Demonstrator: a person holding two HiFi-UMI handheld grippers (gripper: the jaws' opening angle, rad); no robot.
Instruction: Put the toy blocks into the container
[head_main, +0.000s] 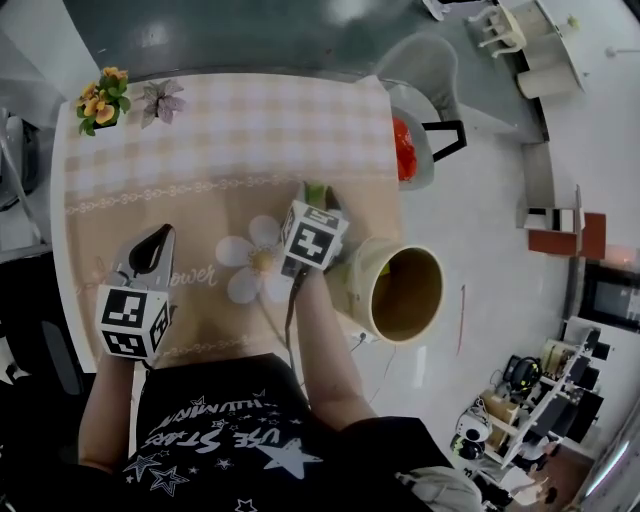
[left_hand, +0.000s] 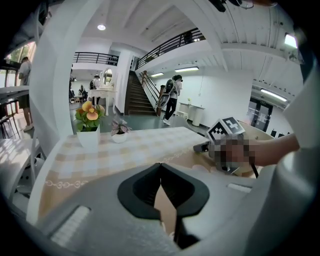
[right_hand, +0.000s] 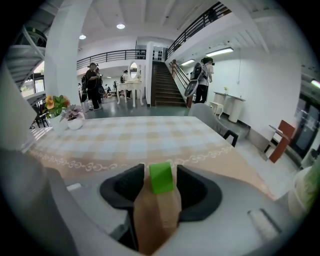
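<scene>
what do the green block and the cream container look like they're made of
The green block: likely plastic or painted wood, matte; even bright colour, flat faces, crisp edges. The container: probably plastic or coated card, smooth; thin even rim, plain cream wall.

Left gripper (head_main: 157, 243) sits low at left, tilted down, jaws together. Right gripper (head_main: 318, 192) is at centre, tilted steeper, jaws apart around green block (right_hand: 161, 177), pads not pressing. Both forearms bare and extended.
</scene>
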